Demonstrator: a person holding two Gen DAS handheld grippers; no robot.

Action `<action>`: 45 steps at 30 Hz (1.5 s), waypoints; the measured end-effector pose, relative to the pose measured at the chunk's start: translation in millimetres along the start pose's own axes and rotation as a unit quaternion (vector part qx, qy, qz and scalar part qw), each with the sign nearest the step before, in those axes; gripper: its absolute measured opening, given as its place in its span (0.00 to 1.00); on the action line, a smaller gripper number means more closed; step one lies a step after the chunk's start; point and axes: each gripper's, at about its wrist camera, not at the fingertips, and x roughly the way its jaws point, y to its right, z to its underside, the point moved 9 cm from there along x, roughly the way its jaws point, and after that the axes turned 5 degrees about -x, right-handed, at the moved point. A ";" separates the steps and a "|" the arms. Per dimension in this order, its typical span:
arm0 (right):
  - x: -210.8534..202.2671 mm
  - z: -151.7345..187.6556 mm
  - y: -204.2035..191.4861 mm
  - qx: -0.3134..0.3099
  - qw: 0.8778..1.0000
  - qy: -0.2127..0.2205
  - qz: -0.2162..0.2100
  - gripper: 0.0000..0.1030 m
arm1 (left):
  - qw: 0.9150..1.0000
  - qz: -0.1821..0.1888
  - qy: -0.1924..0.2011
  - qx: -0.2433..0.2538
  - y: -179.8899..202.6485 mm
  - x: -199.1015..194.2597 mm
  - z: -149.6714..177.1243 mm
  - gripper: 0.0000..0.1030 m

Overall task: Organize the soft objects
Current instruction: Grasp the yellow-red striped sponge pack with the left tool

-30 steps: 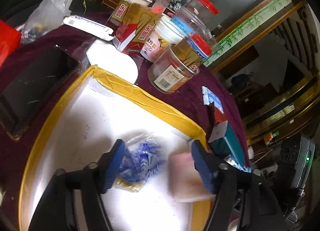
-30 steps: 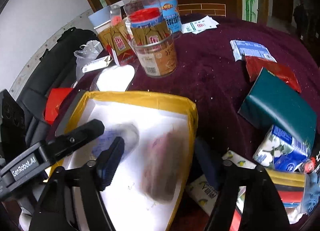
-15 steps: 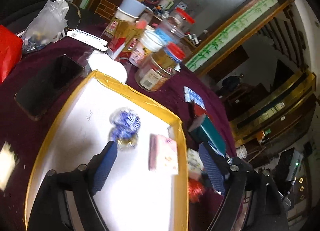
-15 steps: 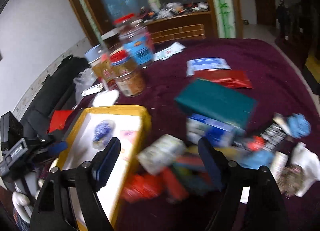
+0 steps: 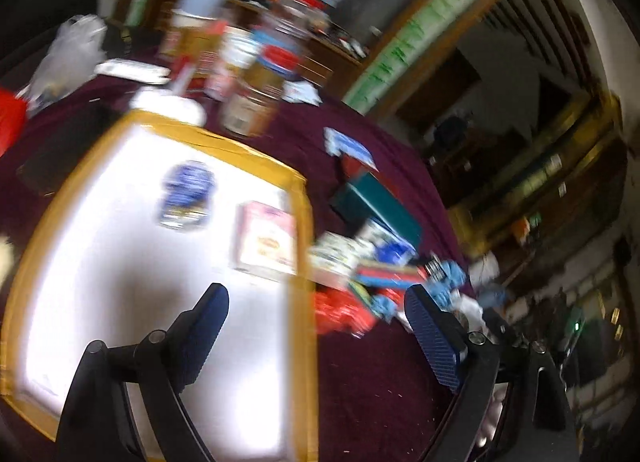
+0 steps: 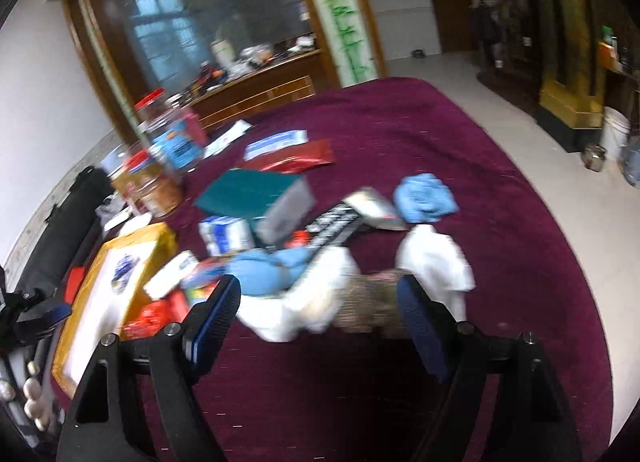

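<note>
A white tray with a yellow rim (image 5: 256,154) lies on the maroon tablecloth and holds a blue-and-white bag (image 5: 186,194) and a pink packet (image 5: 266,238). My left gripper (image 5: 316,326) is open and empty above the tray's right edge. My right gripper (image 6: 320,310) is open and empty, just short of a pile of soft things: white cloth (image 6: 304,294), a brownish furry item (image 6: 368,302), blue cloths (image 6: 424,198). The tray also shows at the left of the right wrist view (image 6: 136,238). Both views are blurred.
Jars with red lids (image 6: 156,182) and cartons (image 5: 200,46) stand behind the tray. A teal box (image 6: 252,192), tissue pack (image 6: 224,234), red packets (image 6: 296,160) and a black remote-like item (image 6: 336,222) lie on the cloth. A phone (image 5: 60,150) lies left of the tray.
Both grippers pulled back from the tray and swung right toward the pile of items. The blue bag and pink packet stay on the tray. Both grippers remain open.
</note>
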 end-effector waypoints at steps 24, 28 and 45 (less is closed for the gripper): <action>19.3 27.5 42.5 0.026 1.000 0.007 0.005 0.78 | 0.878 -0.138 -0.048 0.456 143.8 168.6 69.9 0.46; 19.8 28.3 43.5 0.026 1.000 0.004 0.008 0.78 | 0.888 -0.122 -0.077 0.438 142.4 183.7 71.2 0.32; 18.5 36.5 -2.1 -0.037 0.998 -0.021 -0.035 0.78 | 0.961 0.046 0.015 0.274 147.5 42.1 46.2 0.22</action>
